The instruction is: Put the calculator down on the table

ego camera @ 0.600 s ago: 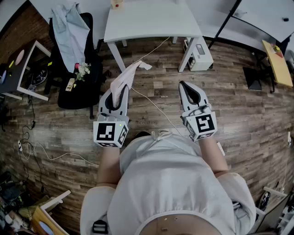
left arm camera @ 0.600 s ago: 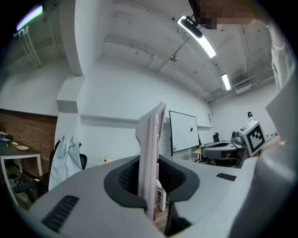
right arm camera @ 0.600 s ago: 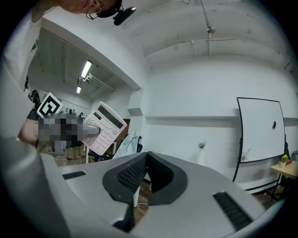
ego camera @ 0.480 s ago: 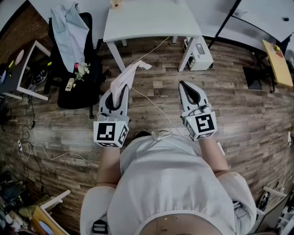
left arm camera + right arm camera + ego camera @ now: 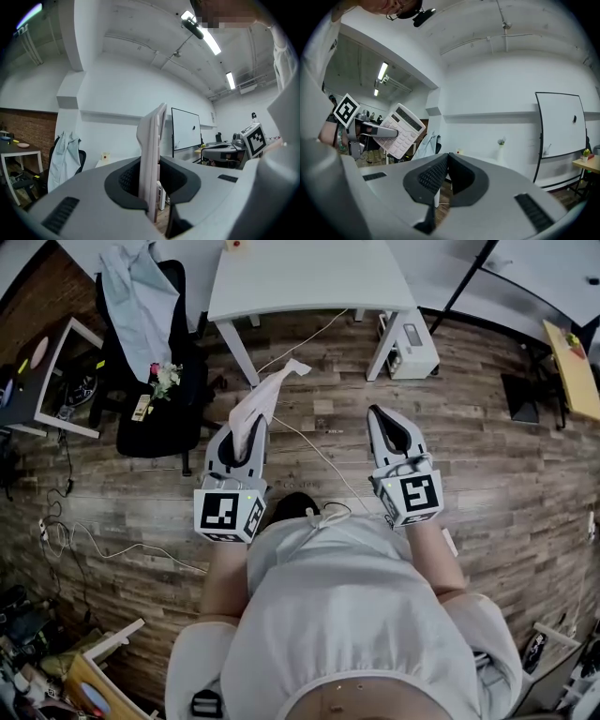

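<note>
Pale calculator (image 5: 262, 398) stays clamped in the jaws of the left gripper (image 5: 245, 427); right gripper (image 5: 376, 412) stays closed, empty.

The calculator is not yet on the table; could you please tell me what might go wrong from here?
The left gripper clamps the calculator by one end only, so it might pivot or slip. A cable crosses the floor before the white table: a possible trip. Releasing early would drop it on the floor.
</note>
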`<act>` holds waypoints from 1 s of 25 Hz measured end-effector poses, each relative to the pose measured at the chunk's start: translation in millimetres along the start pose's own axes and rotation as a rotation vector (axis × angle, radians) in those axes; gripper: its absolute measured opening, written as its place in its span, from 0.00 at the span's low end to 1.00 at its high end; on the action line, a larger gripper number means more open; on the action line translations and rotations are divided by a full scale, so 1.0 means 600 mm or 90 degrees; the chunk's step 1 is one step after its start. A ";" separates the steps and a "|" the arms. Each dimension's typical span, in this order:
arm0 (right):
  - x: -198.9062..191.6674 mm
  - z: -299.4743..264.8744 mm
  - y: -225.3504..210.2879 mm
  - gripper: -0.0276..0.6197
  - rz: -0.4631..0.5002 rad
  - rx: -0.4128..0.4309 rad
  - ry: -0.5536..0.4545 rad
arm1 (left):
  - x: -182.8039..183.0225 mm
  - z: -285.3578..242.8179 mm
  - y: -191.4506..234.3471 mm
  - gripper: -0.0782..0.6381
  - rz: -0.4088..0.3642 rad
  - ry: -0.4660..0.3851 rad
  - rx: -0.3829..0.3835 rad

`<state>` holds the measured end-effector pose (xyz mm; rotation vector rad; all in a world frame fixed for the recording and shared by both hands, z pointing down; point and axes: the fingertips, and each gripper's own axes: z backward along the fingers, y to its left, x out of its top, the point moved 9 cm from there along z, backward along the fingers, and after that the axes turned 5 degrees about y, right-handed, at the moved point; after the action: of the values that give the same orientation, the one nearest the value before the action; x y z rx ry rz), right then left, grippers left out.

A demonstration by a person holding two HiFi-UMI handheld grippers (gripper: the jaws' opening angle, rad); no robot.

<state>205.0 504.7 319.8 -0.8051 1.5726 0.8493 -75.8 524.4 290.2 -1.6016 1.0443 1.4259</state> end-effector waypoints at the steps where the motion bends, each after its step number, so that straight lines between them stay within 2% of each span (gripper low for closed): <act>1: -0.002 -0.004 -0.003 0.05 -0.003 0.001 0.002 | 0.000 -0.004 0.002 0.23 0.001 0.004 0.003; 7: -0.022 -0.047 -0.028 0.05 -0.020 0.004 0.024 | -0.016 -0.047 0.025 0.23 0.009 0.034 0.013; 13: -0.025 -0.144 -0.058 0.05 -0.028 -0.015 0.033 | -0.016 -0.136 0.086 0.23 0.006 0.038 -0.001; 19: 0.000 -0.290 -0.103 0.05 -0.035 -0.047 0.045 | 0.010 -0.271 0.186 0.23 0.018 0.029 -0.037; 25: 0.035 -0.462 -0.134 0.05 -0.033 -0.073 0.062 | 0.029 -0.409 0.315 0.23 0.030 0.036 -0.070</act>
<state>133.0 224.2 324.2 -0.9778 1.5920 0.8806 -152.1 223.5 298.2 -1.7138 1.0588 1.5001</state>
